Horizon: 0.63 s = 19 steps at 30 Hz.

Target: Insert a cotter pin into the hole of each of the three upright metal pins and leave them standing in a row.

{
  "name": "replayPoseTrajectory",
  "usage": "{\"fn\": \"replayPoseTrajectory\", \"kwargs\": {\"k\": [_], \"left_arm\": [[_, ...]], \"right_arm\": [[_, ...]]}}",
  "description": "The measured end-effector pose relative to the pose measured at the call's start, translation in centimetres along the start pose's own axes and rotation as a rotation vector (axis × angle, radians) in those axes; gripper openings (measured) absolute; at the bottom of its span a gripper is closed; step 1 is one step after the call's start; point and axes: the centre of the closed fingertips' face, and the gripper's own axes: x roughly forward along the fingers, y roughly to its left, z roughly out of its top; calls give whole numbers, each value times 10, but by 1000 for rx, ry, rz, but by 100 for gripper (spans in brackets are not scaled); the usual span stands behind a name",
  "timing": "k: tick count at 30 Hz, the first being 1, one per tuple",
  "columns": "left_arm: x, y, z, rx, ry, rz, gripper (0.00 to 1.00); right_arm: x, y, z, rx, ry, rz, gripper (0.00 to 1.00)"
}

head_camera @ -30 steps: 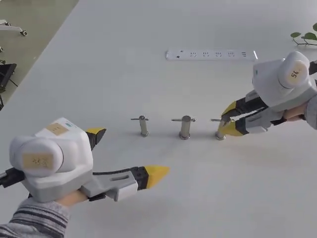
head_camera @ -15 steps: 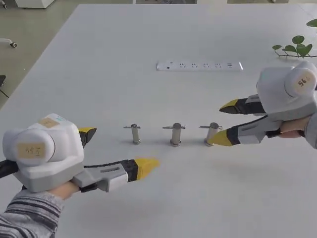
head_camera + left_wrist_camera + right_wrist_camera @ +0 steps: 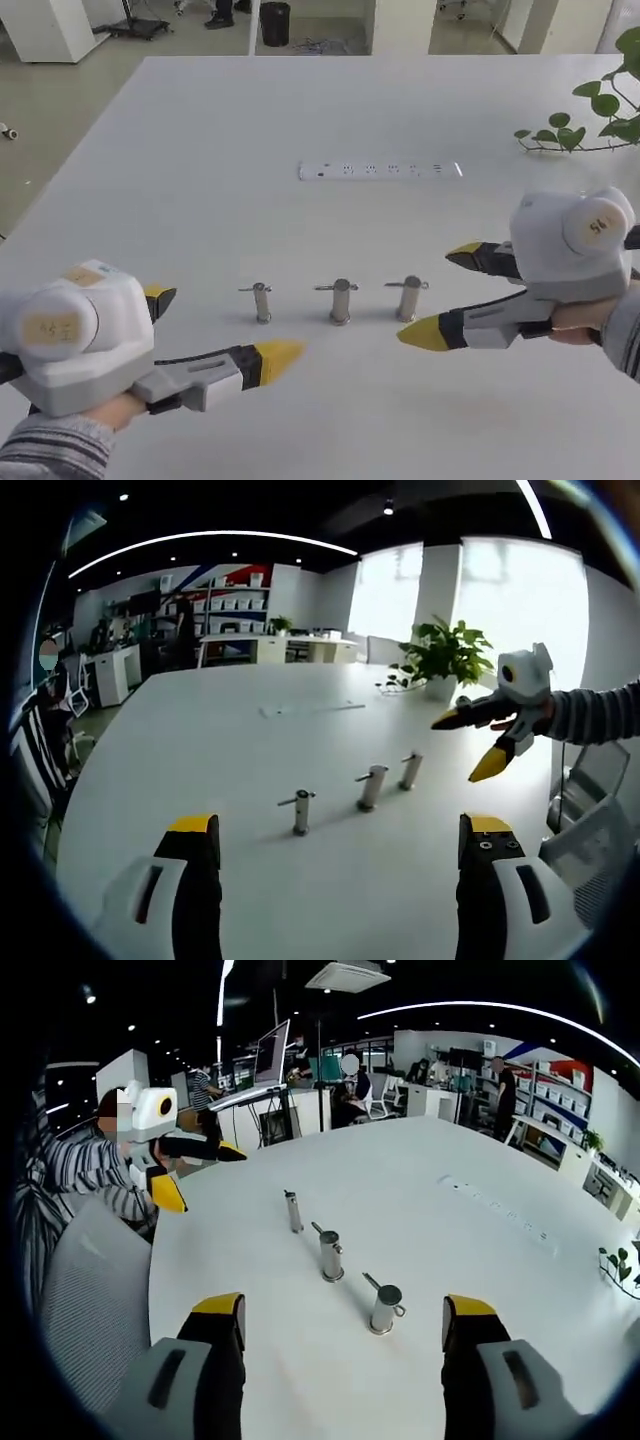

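Right gripper (image 3: 430, 295): jaws wide, empty | left gripper (image 3: 230, 320): wide, empty | upright metal pins (image 3: 340, 302): found at right gripper's 9 o'clock, nearest.

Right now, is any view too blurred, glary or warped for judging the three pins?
Head view: even light, three upright silver metal pins sharp, faint shadows on the white table. Left gripper view: fisheye bending, bright windows washed out, pins small but clear. Right gripper view: same bending, nearest pin crisp.
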Motion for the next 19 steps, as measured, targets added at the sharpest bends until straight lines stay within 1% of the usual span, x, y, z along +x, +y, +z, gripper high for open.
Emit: {"fn": "replayPoseTrajectory", "kwargs": {"k": [3,6,7,9,10,12,14,16,18,19], "left_arm": [[-2,0,0,-6,-2,9,99],[-3,-1,-3,-5,4,8,99],[-4,-2,-3,-8,5,8,99],[-6,-4,-5,-15,5,7,99],[-7,-4,-6,-15,8,5,99],[-8,-6,-7,-8,14,2,99],[-9,-5,-8,-5,15,6,99],[-9,-4,-9,-14,17,10,99],[-9,-2,-11,-15,25,20,99],[-10,-1,-11,-13,25,22,99]], "right_arm": [[-1,6,-1,3,-9,-8,83],[-2,8,-1,40,-25,-22,86],[-2,9,-2,48,-26,-21,86],[-1,12,-4,103,-40,-13,87],[-2,12,-6,108,-44,-14,88],[-3,9,-8,106,-50,-39,88],[-4,11,-9,119,-52,-46,88],[-5,11,-8,157,-71,-54,88],[-6,11,-8,166,-79,-64,88],[-6,13,-9,165,-73,-62,88]]}}
